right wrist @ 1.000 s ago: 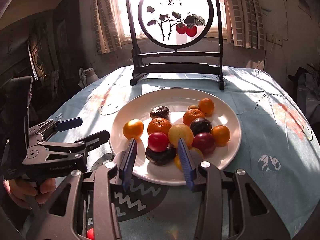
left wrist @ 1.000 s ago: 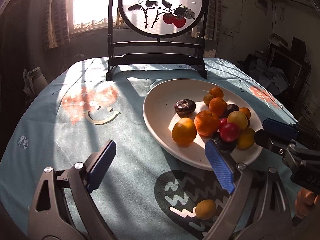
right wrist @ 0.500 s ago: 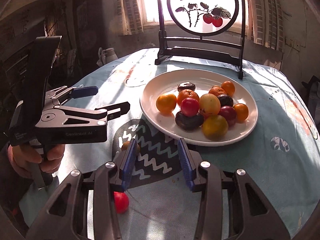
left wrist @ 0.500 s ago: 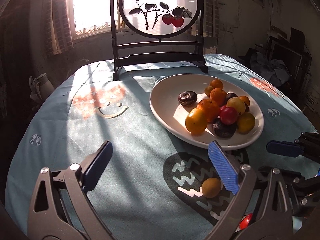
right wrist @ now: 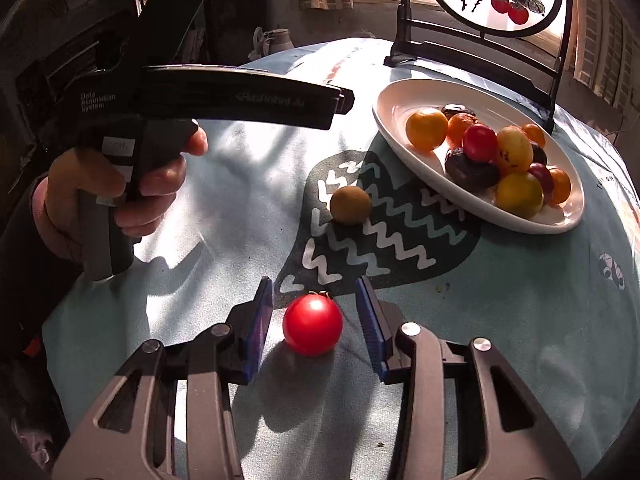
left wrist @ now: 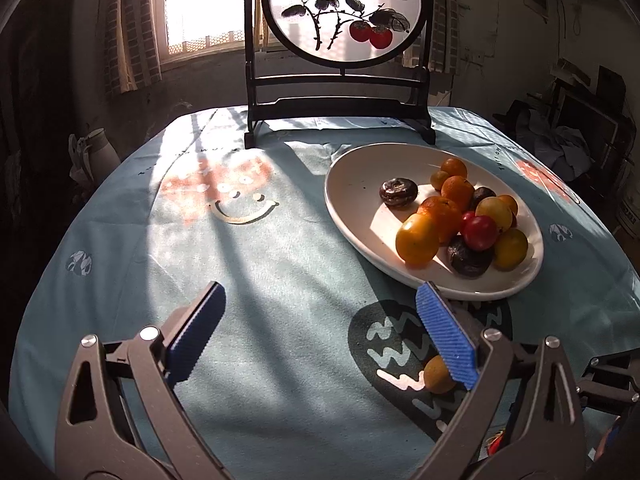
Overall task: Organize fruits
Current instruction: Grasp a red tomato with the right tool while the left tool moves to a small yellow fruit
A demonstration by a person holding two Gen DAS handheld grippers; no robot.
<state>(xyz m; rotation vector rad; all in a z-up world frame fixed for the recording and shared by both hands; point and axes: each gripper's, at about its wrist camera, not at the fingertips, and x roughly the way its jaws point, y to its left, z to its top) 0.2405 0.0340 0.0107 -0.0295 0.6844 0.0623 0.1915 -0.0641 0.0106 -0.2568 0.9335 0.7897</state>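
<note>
1. The right gripper [right wrist: 314, 322] points down at a smooth, glossy red tomato [right wrist: 313, 325] that lies on the cloth between its ribbed blue pads [right wrist: 370, 322]. There is a gap on each side, so the jaws are apart and grip nothing.
2. The left gripper [left wrist: 320, 338] has its jaws spread wide over bare cloth. Its right pad [left wrist: 446, 338] partly covers a dull yellow-brown fruit [left wrist: 436, 374] lying on a dark patch with white zigzags.
3. Only the right wrist view shows that fruit [right wrist: 350, 205] whole: round, matte, well apart from the tomato and near the plate [right wrist: 400, 92]. It alone also shows a hand [right wrist: 116, 184] on the left gripper's grey handle.
4. The tablecloth [left wrist: 280, 264] is pale blue fabric with a printed smile, striped by sunlight.
5. The plate [left wrist: 352, 208] is white, glazed and shallow. It holds a heap of round orange, yellow, red and dark wrinkled fruits.
6. Farthest off stands a round painted screen [left wrist: 344, 4] in a dark frame, seen whole only from the left wrist.
</note>
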